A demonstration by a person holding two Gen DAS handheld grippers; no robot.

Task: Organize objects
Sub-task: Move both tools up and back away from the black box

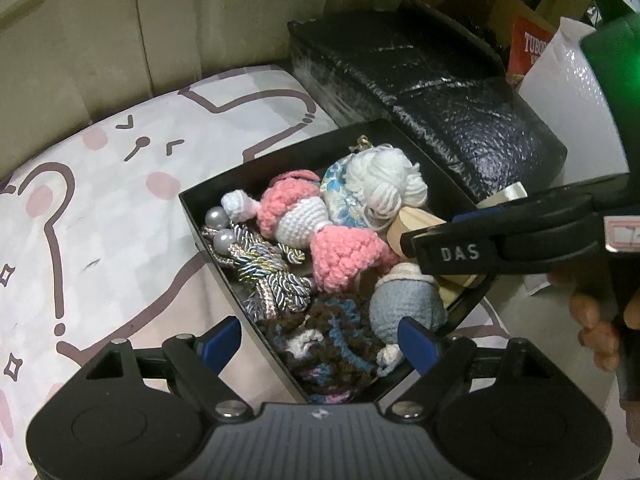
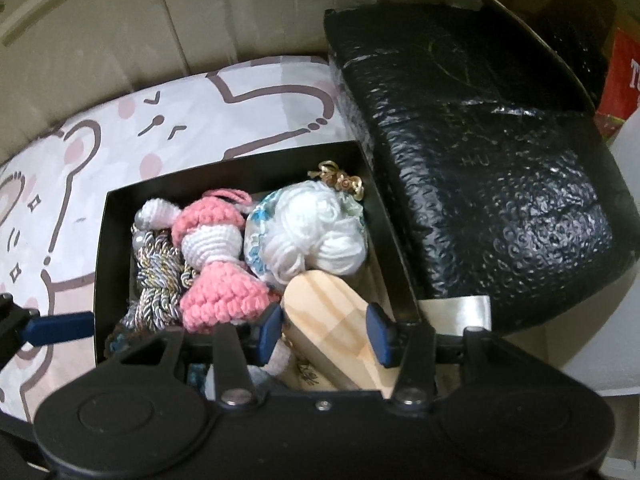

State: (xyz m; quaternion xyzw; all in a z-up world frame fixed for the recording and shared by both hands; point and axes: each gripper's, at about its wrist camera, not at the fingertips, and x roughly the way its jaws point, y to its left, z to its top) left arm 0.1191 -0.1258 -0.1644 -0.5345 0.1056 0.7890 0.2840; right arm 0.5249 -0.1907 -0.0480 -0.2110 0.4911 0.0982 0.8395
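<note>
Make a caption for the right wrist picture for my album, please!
Right gripper fingers around a wooden piece in a black box full of yarn toys.

My left wrist camera looks steeply down, close over the near corner of the open black cardboard box (image 1: 192, 216) of crocheted trinkets; my right wrist camera tilts down over the same box (image 2: 116, 216) from its right side, closer still. Both share the black bubble-wrap parcel (image 1: 420, 80) (image 2: 480, 160) behind.
</note>
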